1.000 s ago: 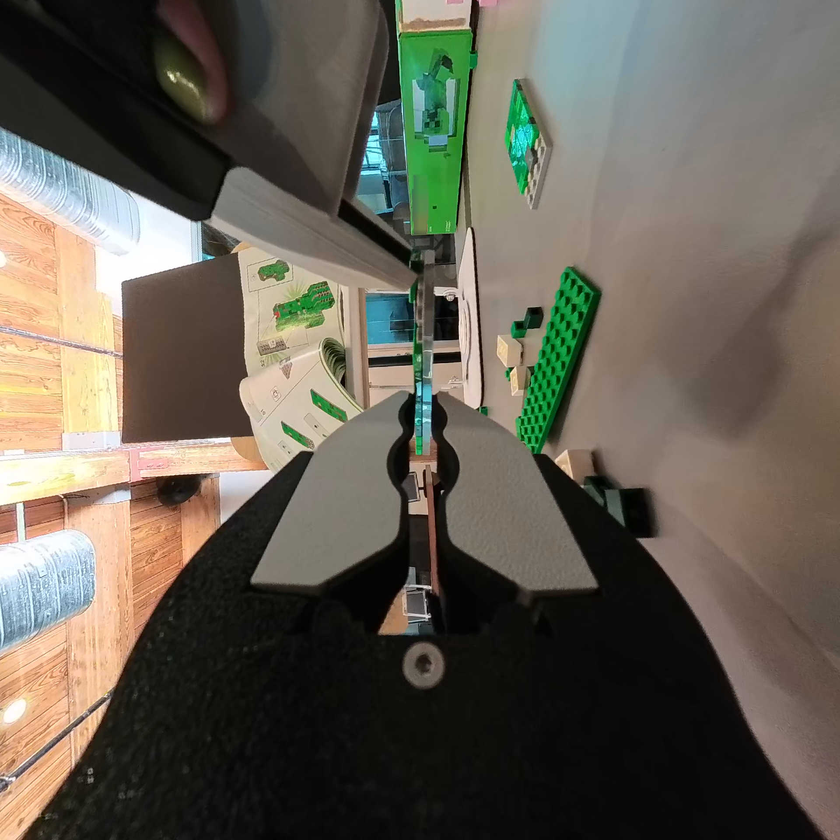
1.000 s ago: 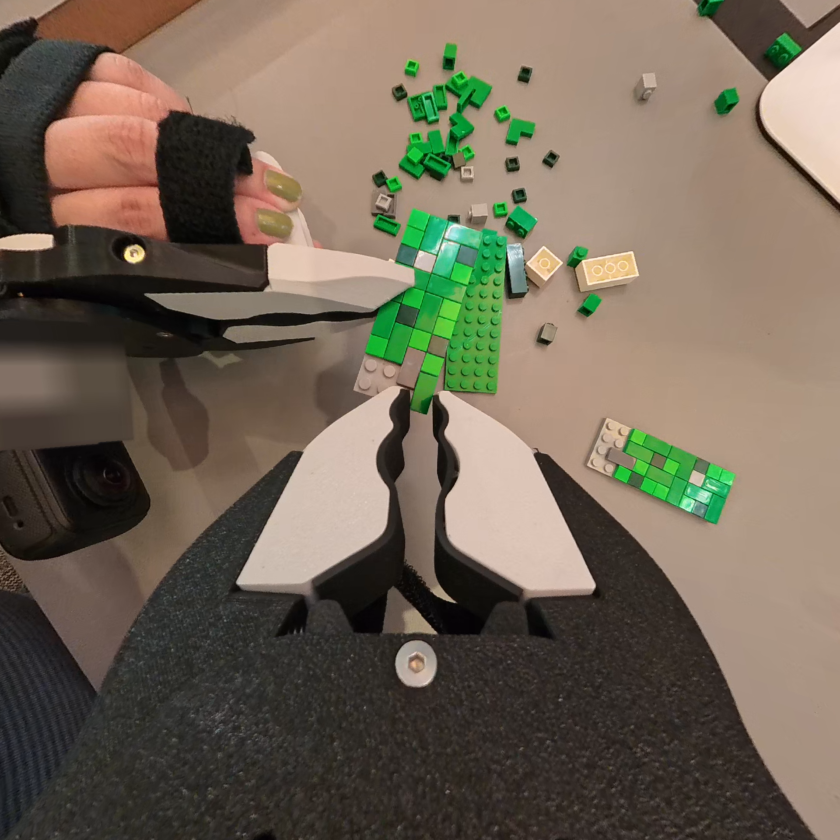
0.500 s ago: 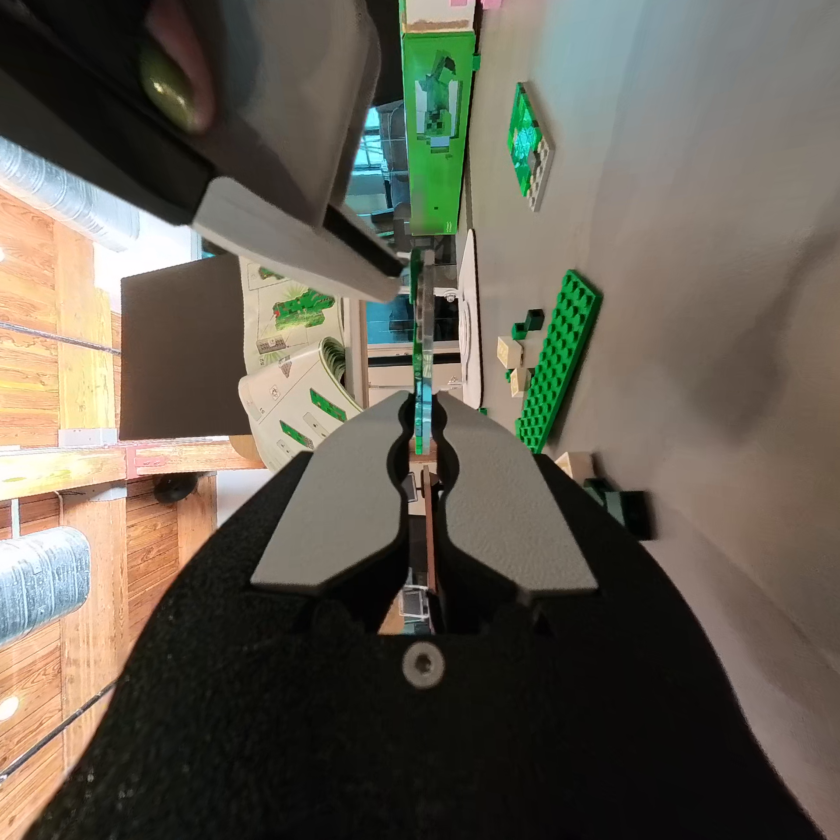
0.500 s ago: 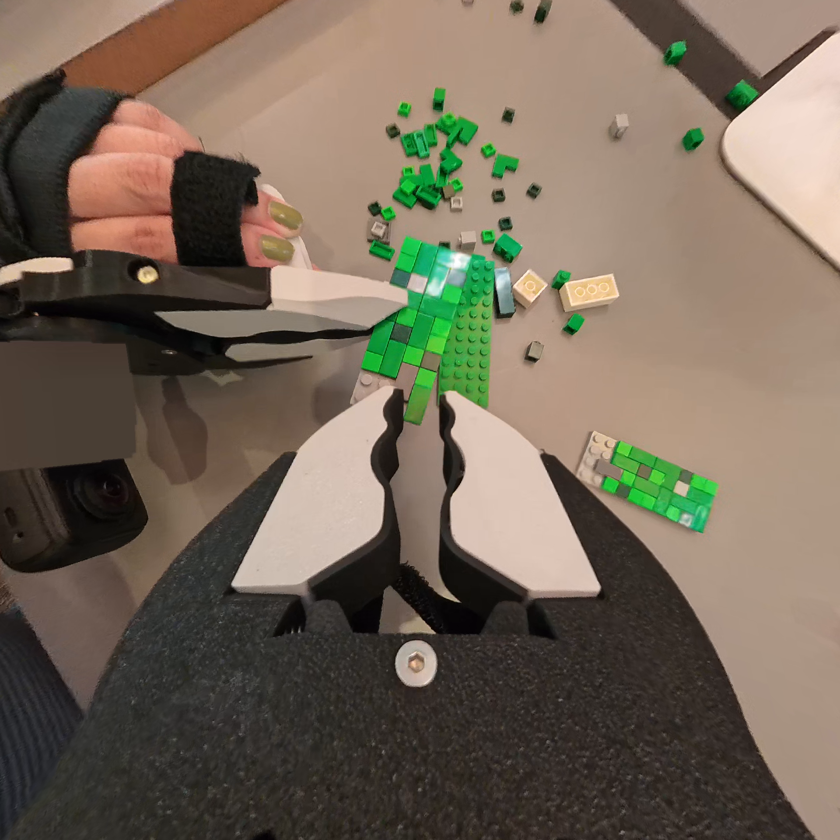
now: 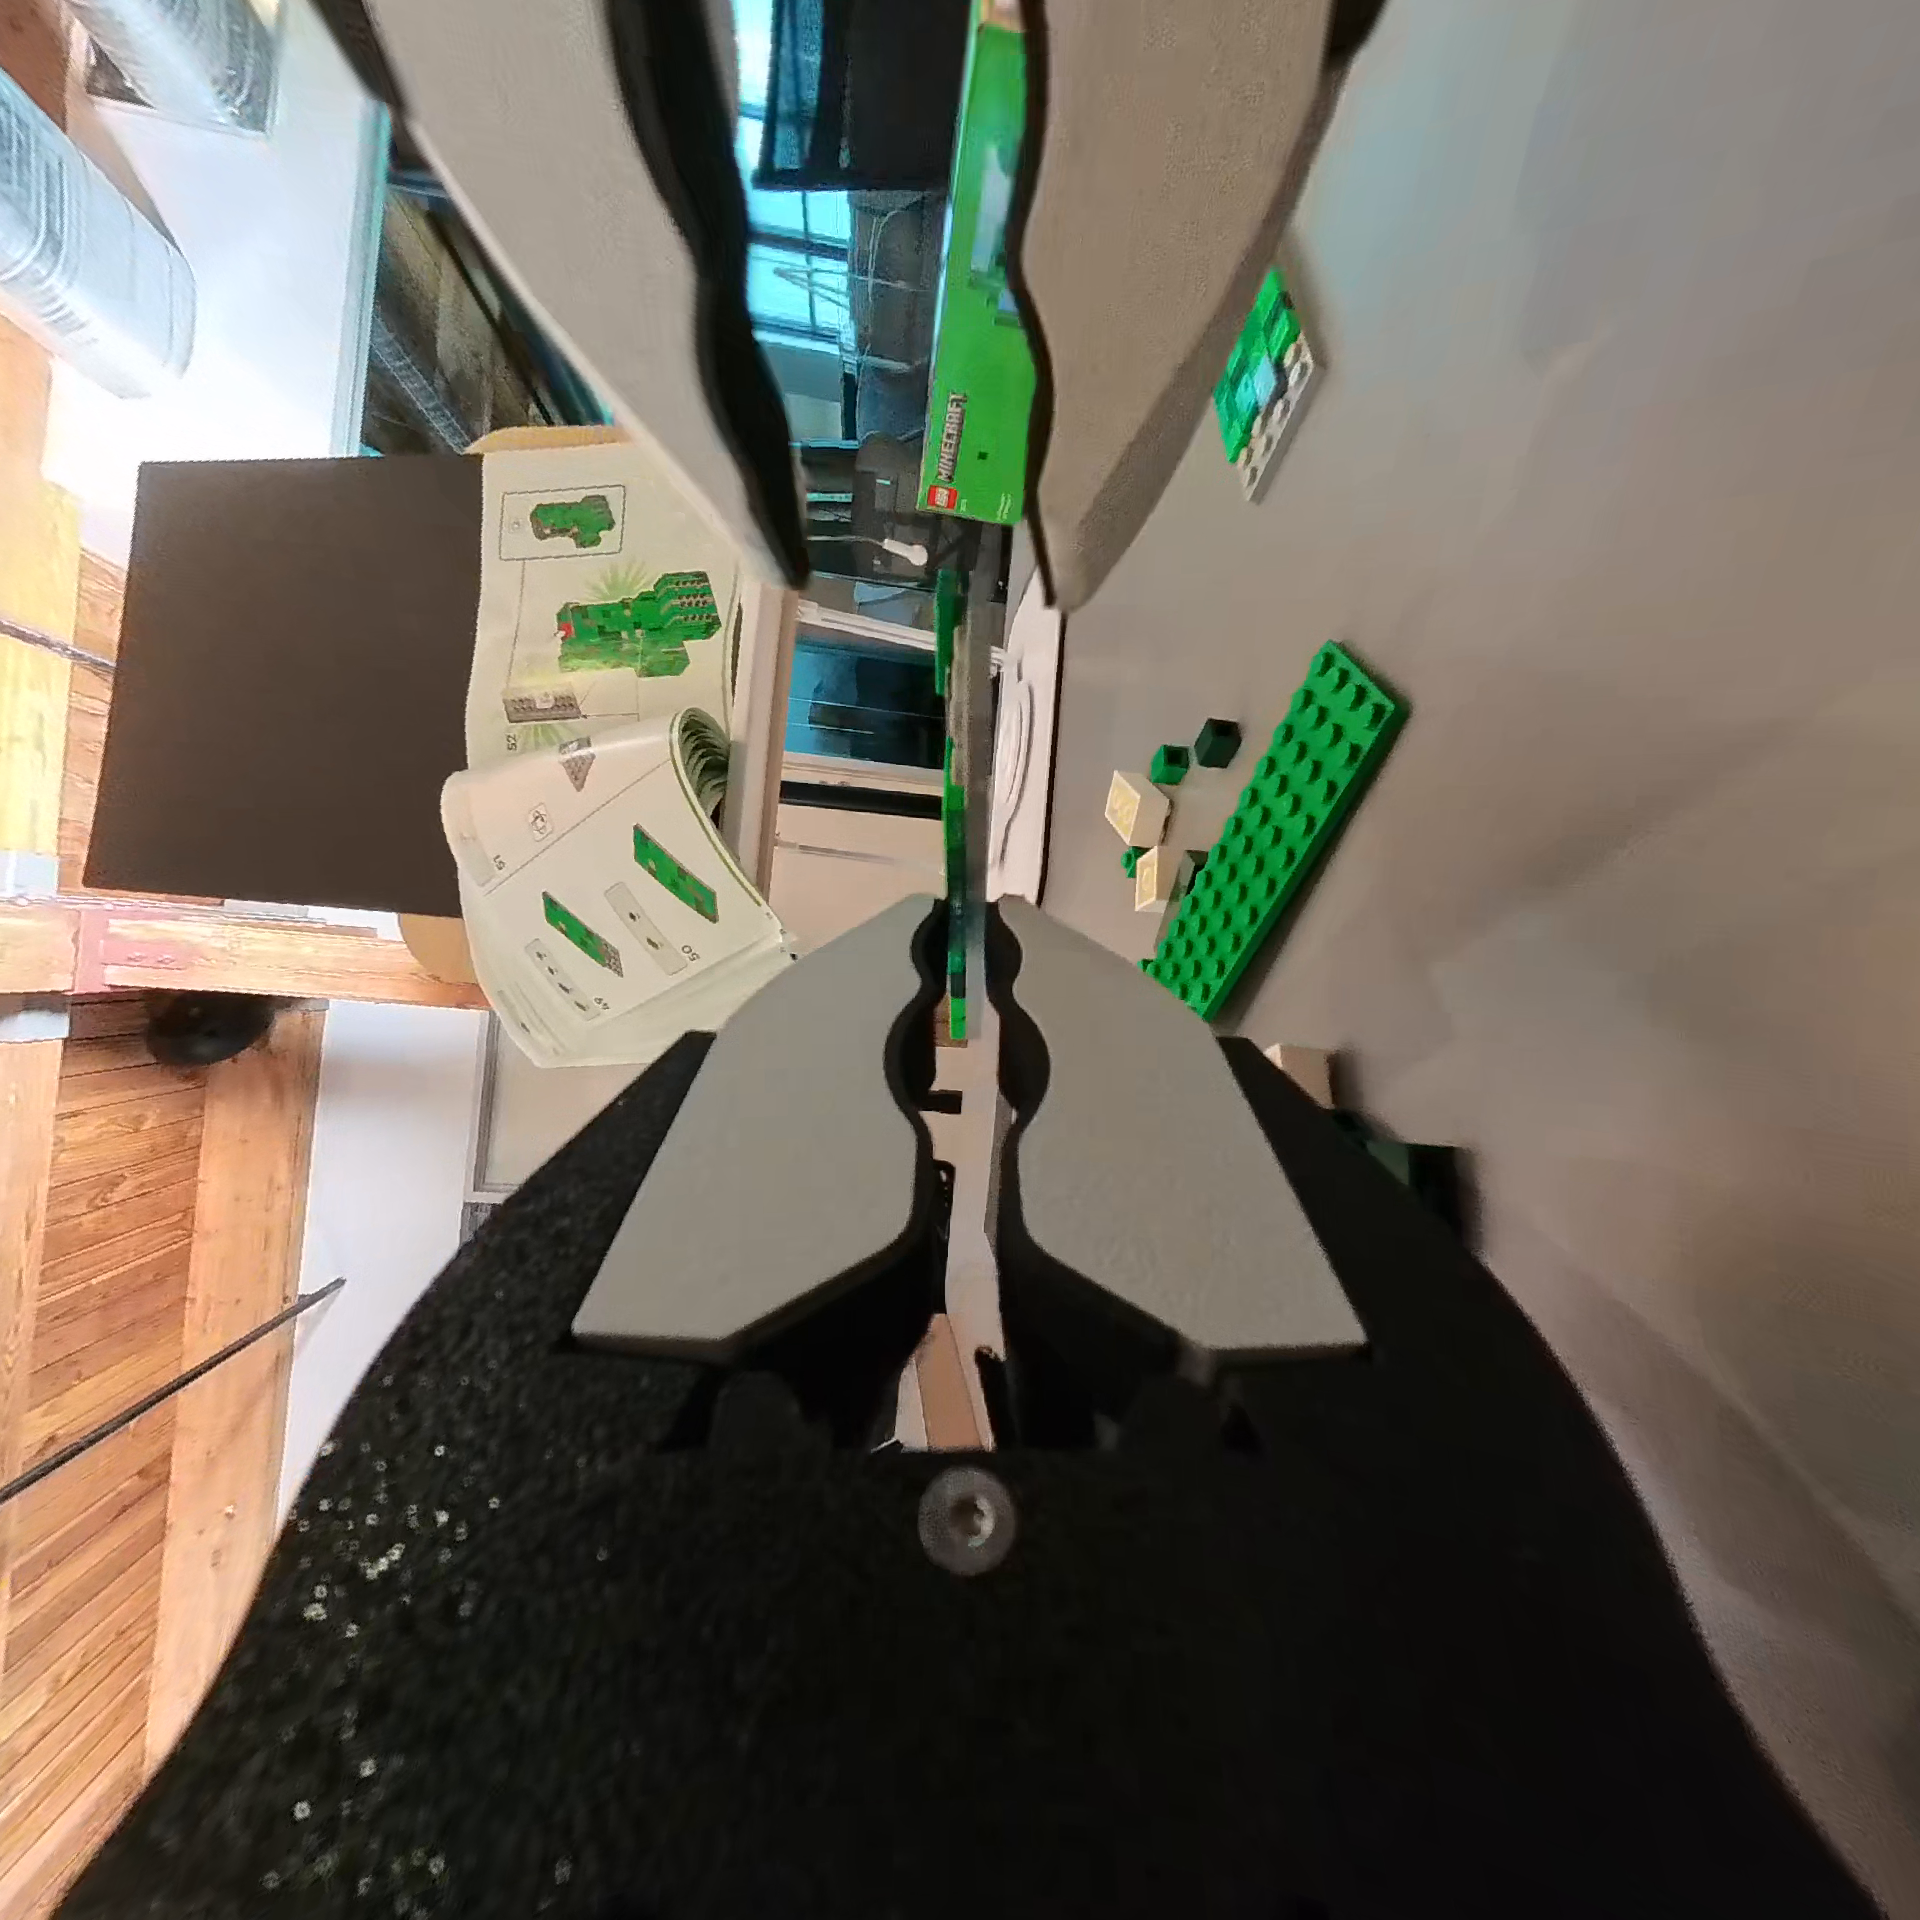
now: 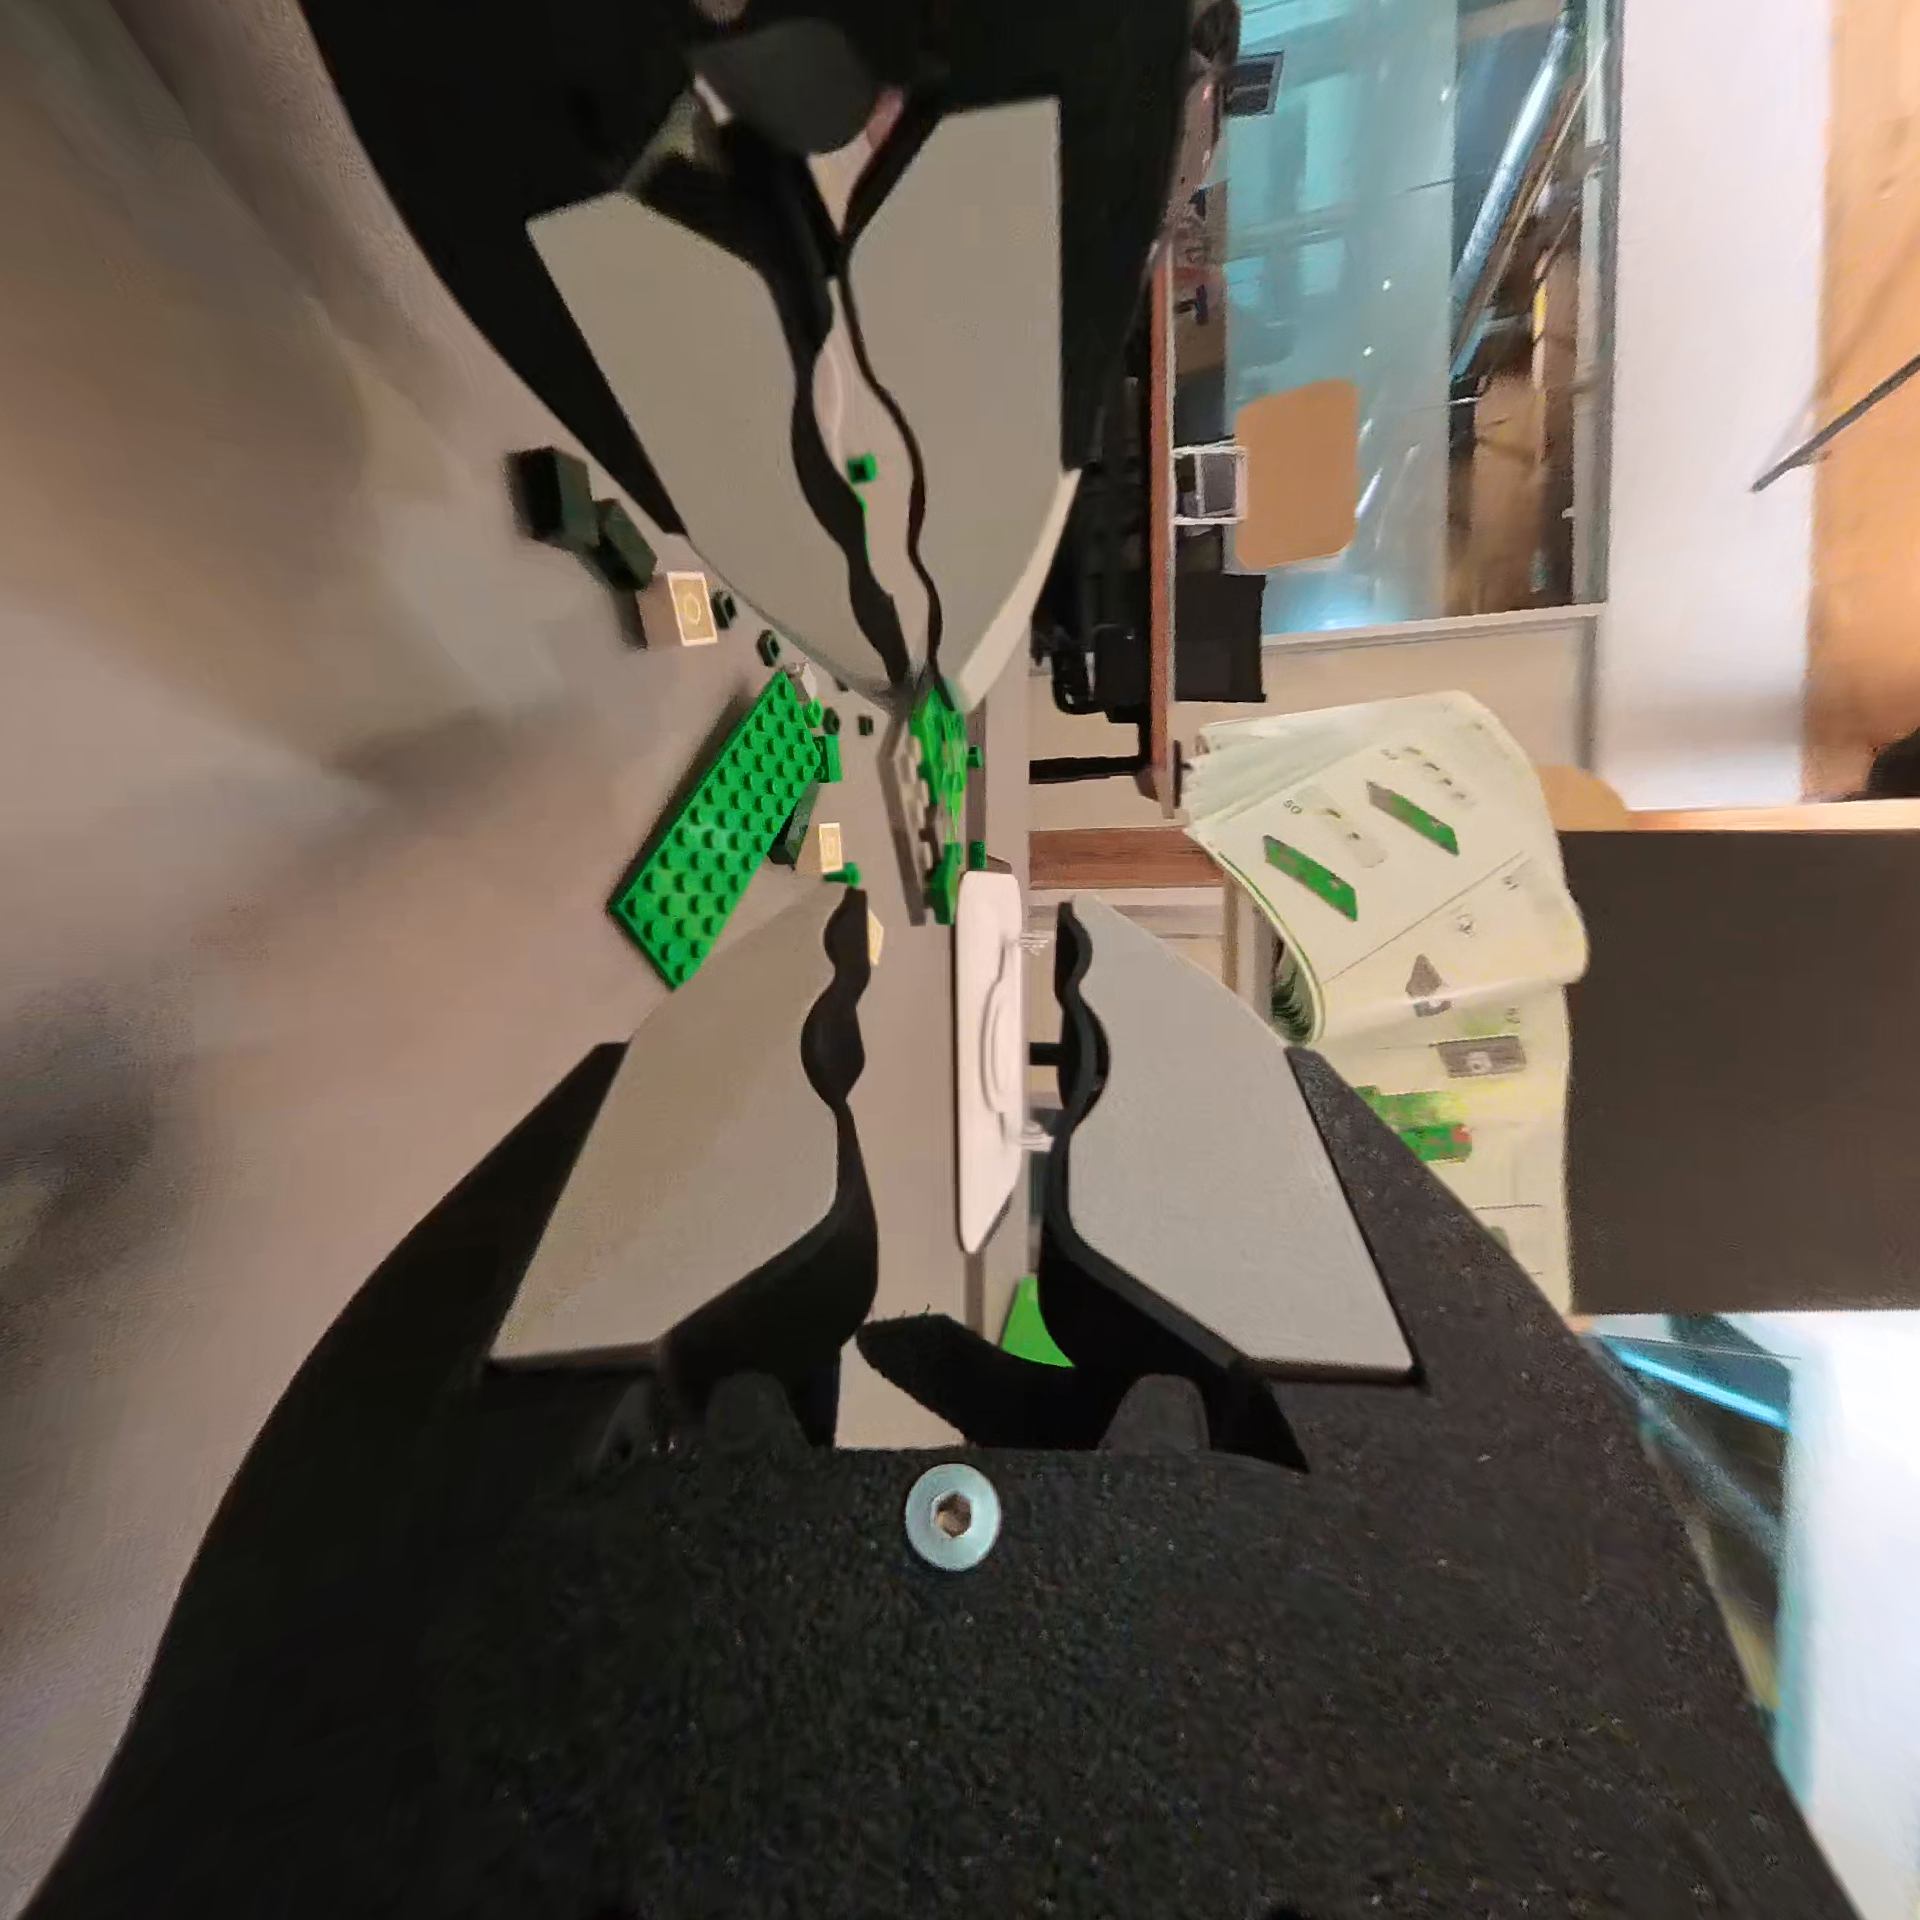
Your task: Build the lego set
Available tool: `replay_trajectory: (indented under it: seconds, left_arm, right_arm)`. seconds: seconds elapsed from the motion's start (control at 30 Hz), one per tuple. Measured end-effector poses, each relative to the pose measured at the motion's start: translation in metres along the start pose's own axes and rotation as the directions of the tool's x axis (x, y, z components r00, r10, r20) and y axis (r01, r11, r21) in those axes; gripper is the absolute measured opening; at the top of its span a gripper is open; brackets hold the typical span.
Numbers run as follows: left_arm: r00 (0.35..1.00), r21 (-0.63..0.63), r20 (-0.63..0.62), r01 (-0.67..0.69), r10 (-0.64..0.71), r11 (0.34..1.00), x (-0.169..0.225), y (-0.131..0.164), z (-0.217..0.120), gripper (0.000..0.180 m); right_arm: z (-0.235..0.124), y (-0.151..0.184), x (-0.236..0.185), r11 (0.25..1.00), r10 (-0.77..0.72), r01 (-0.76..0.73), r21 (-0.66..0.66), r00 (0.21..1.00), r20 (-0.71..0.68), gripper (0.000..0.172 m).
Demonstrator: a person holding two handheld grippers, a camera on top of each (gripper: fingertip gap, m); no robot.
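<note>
— Two jaws on my left gripper (image 5: 964, 914) pinch a green tiled plate (image 5: 956, 790) edge-on, beside the tabletop (image 5: 1610, 727).
— And right?
— My right gripper (image 6: 961, 920) gapes wide, holding nothing; the plate hangs just ahead, near a green baseplate (image 6: 717, 831).

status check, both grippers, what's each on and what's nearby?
Left gripper fingers clamped on green tiled plate, held edge-on. Right gripper open, empty, facing it. Green baseplate and loose bricks on grey table.
</note>
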State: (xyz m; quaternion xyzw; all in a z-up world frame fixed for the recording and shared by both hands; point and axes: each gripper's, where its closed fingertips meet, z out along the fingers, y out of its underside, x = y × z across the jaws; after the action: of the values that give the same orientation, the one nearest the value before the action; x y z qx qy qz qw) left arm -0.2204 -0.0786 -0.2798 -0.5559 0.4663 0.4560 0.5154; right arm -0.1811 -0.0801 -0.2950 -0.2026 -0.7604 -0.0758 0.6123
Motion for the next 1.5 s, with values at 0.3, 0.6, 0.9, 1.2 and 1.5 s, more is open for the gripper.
replay_trajectory:
  seconds: [0.3, 0.6, 0.9, 1.2, 1.5]
  left_arm:
    - [1.000, 0.004, -0.006, 0.020, -0.020, 1.000, 0.000, 0.000, 0.000, 0.006]
    - [1.000, 0.007, -0.014, 0.003, -0.003, 1.000, 0.002, -0.001, -0.001, 0.006]
    - [0.999, -0.012, -0.052, 0.009, -0.009, 1.000, 0.007, -0.001, 0.001, 0.006]
    - [0.998, -0.020, -0.058, 0.014, -0.016, 1.000, 0.007, -0.001, 0.000, 0.006]
    - [0.998, -0.037, -0.053, 0.020, -0.022, 0.999, 0.006, 0.000, 0.003, 0.006]
  right_arm:
    - [0.015, 0.002, -0.006, 0.998, -0.054, 0.053, -0.035, 0.998, -0.040, 0.010]
    - [0.012, 0.002, -0.015, 0.987, -0.158, 0.158, -0.016, 0.987, -0.028, 0.008]
    - [0.011, 0.002, -0.020, 0.951, -0.301, 0.305, -0.042, 0.950, 0.082, 0.007]
    - [0.012, 0.002, -0.017, 0.953, -0.293, 0.301, -0.037, 0.945, 0.143, 0.006]
    - [0.018, 0.001, -0.015, 0.964, -0.262, 0.266, -0.016, 0.957, 0.124, 0.006]
